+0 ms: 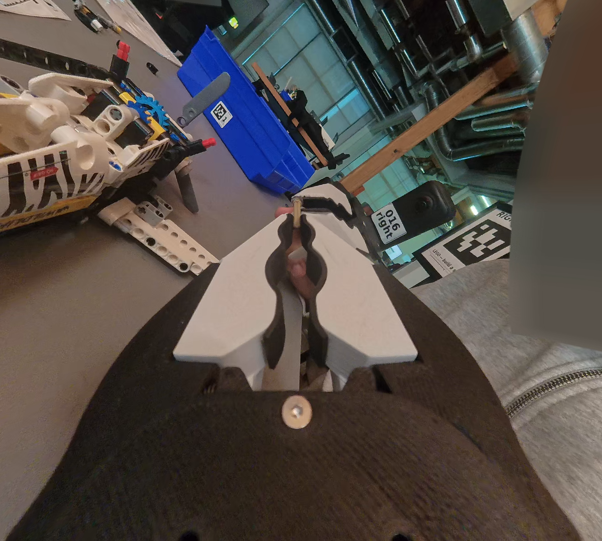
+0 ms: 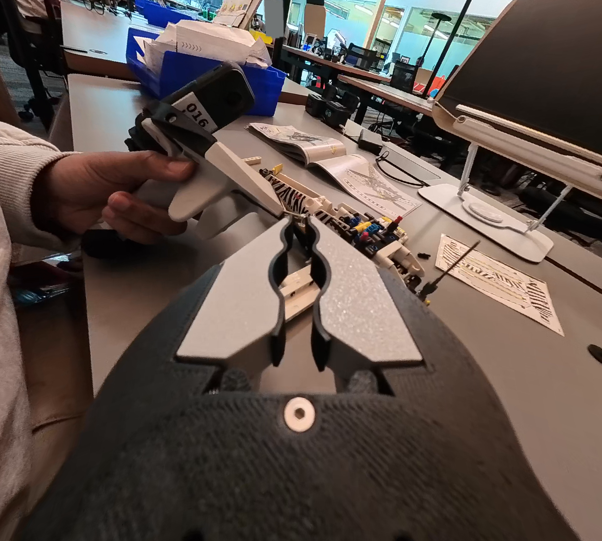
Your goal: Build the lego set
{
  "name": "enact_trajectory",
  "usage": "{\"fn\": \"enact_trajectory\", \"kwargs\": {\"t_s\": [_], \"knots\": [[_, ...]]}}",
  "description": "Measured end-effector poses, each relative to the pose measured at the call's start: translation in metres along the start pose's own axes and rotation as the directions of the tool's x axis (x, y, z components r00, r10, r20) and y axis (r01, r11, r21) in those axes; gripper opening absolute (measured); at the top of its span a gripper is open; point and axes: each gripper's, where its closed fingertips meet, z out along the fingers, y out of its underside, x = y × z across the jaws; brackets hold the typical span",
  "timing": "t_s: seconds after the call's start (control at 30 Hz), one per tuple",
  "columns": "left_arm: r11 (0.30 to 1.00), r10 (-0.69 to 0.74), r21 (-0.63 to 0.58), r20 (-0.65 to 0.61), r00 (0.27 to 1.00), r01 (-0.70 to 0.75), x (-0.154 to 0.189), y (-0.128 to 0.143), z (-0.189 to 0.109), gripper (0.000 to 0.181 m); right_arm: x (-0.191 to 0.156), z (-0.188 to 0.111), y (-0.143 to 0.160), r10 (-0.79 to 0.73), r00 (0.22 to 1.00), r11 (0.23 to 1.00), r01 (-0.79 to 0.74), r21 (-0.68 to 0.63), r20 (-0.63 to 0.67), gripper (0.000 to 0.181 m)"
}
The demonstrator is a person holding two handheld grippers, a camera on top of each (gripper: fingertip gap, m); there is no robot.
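My left gripper (image 1: 297,223) is shut on a short tan pin (image 1: 296,212) that sticks out past its tips. My right gripper (image 2: 301,223) meets it tip to tip, its jaws nearly closed on the pin's other end (image 2: 301,219). The right gripper also shows in the left wrist view (image 1: 321,199), and the left gripper, held by a hand, shows in the right wrist view (image 2: 228,173). Both are held above the table. The zebra-striped white, black and yellow lego model (image 1: 65,150) (image 2: 345,225) lies on the grey table (image 1: 81,313). A white holed beam (image 1: 156,238) lies beside it.
A blue bin (image 1: 247,121) (image 2: 211,75) with paper bags stands at the back. An open instruction booklet (image 2: 329,157) and a sticker sheet (image 2: 488,281) lie right of the model. A white stand (image 2: 482,215) carrying a dark panel is at the right. Small loose parts (image 1: 94,20) lie far off. The grippers are tip to tip, or close to it.
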Motion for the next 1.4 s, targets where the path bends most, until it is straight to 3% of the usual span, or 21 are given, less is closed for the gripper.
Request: {"fn": "enact_trajectory", "kwargs": {"t_s": [0.53, 0.9, 1.03, 1.23, 1.4], "knots": [[1.000, 0.006, -0.003, 0.002, 1.000, -0.006, -0.001, -0.001, 0.000, 0.001, 0.001, -0.001, -0.001, 0.025, 1.000, 1.000, -0.025, 0.008, 0.012, 0.001], [1.000, 0.005, -0.004, -0.016, 1.000, -0.005, 0.001, -0.002, 0.000, 0.018, 0.006, -0.004, -0.003, 0.048, 0.999, 0.998, -0.048, 0.027, -0.003, 0.000], [1.000, 0.002, 0.020, -0.009, 1.000, -0.002, 0.000, -0.006, -0.001, 0.025, 0.018, -0.010, -0.001, 0.031, 0.997, 1.000, -0.031, 0.007, -0.065, 0.000], [0.996, 0.093, -0.007, 0.194, 0.977, -0.094, -0.023, -0.006, 0.004, 0.030, 0.051, -0.021, 0.027, 0.129, 0.975, 0.974, -0.158, -0.161, -0.181, 0.000], [0.974, 0.227, -0.110, 0.385, 0.895, -0.200, -0.044, -0.004, 0.011, 0.028, 0.068, -0.035, 0.042, 0.326, 0.920, 0.920, -0.362, -0.153, -0.219, 0.000]]}}
